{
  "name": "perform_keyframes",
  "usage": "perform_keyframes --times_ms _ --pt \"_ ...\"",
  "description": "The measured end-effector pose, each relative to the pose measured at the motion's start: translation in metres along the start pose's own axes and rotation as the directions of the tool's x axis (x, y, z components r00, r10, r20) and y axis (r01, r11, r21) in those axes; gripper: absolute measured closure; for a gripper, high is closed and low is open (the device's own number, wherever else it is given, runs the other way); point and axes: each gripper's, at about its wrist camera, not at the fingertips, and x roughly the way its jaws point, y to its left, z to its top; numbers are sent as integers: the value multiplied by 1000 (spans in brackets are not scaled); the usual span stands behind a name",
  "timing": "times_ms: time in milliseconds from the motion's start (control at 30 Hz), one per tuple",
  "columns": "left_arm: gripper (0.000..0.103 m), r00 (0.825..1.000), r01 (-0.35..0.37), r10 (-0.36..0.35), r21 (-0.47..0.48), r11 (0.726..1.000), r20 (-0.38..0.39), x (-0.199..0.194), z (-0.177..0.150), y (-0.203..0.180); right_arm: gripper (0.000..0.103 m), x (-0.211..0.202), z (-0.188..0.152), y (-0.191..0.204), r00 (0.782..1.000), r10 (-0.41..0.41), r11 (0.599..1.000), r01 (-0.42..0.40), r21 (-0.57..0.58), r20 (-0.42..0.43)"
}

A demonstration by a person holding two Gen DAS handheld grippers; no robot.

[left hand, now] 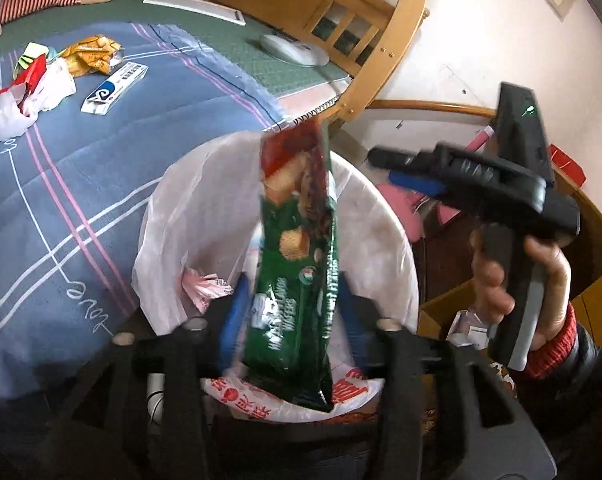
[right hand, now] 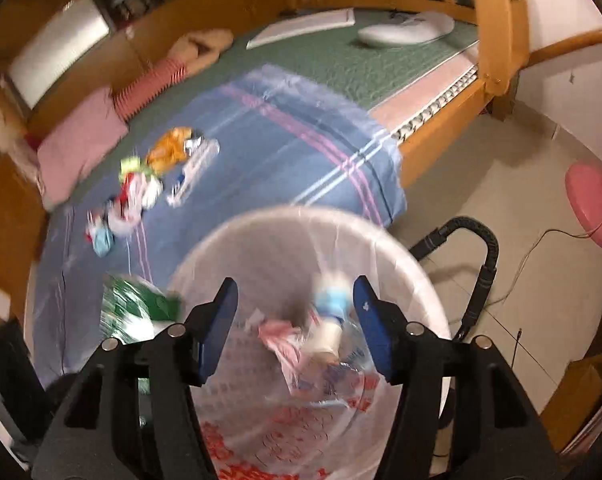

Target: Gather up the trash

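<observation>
My left gripper (left hand: 291,312) is shut on a green wafer wrapper (left hand: 297,264) and holds it upright over the white bin with a plastic liner (left hand: 173,216). A pink wrapper (left hand: 205,286) lies inside the bin. My right gripper (right hand: 295,320) is open and empty above the same bin (right hand: 421,276); a plastic bottle (right hand: 331,320) and pink wrapper (right hand: 277,334) lie in it. The right gripper also shows in the left wrist view (left hand: 385,166), held by a hand. The green wrapper (right hand: 137,304) appears at the bin's left in the right wrist view.
More trash lies on the blue bedsheet: an orange packet (left hand: 91,54), a toothpaste box (left hand: 115,88), a white bag with red scraps (left hand: 25,100). A wooden bed frame (left hand: 385,40) is behind. A pink fan base (right hand: 593,208) and black hose (right hand: 481,264) are on the floor.
</observation>
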Motion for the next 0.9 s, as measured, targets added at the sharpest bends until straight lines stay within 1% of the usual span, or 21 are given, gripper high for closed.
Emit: perform_keyframes --times_ms 33,67,100,200,267,333,367,400,433,467,500,533,567,667,700,733,767,800,833,867,900 --pt "34 1000 0 0 -6 1000 8 -1 0 1 43 -2 2 1 1000 3 1000 -3 0 9" --pt "23 1000 1 0 -12 1000 15 -2 1 3 42 -2 3 1 1000 7 1000 -7 1 14" --pt "19 1000 2 -1 -22 1000 21 -3 2 5 40 0 4 1 1000 13 1000 -13 5 14" --pt "16 1000 5 -4 -41 999 23 -3 2 10 39 3 2 3 1000 24 1000 -24 12 8" --pt "16 999 -4 6 -47 999 40 -9 1 10 39 6 1 4 1000 21 1000 -21 6 0" --pt "16 994 -32 37 -56 998 100 -26 5 11 39 7 2 4 1000 24 1000 -24 4 1" --pt "16 985 -69 78 -60 996 155 -41 10 15 39 8 4 6 1000 28 1000 -28 1 3" --pt "16 975 -106 117 -69 992 191 -51 14 19 39 9 6 8 999 35 999 -35 -2 6" --pt "16 950 -174 194 -99 980 245 -70 21 27 39 11 11 13 999 50 999 -50 -4 6" --pt "14 927 -219 248 -132 967 281 -84 25 34 39 13 14 17 998 62 998 -62 -5 4" --pt "10 881 -276 336 -215 937 332 -109 33 53 38 18 21 26 996 90 996 -90 -9 0" --pt "8 854 -301 387 -276 913 349 -122 38 65 38 22 26 34 994 110 994 -110 -12 -2" --pt "7 812 -338 471 -379 861 345 -140 44 88 37 27 31 45 991 132 991 -133 -21 -6" --pt "7 759 -371 581 -537 758 295 -168 52 139 35 55 50 90 979 203 976 -205 -68 -28" --pt "7 728 -391 628 -585 711 276 -176 51 157 34 67 56 106 975 220 972 -222 -81 -37" --pt "7 693 -417 674 -622 663 254 -183 47 171 30 83 65 124 970 238 966 -241 -98 -43" --pt "7 664 -435 709 -648 624 237 -188 42 183 28 97 73 138 967 251 961 -254 -106 -45" --pt "7 621 -450 751 -683 575 223 -194 32 198 26 120 85 157 962 270 956 -273 -107 -45" --pt "7 591 -457 778 -705 542 214 -198 24 207 25 135 94 168 960 275 955 -278 -101 -47" --pt "7 545 -475 816 -731 489 192 -201 14 216 25 153 103 180 961 272 956 -276 -95 -52" --pt "7 514 -494 842 -746 447 164 -202 10 222 24 179 117 199 968 244 963 -248 -100 -58"
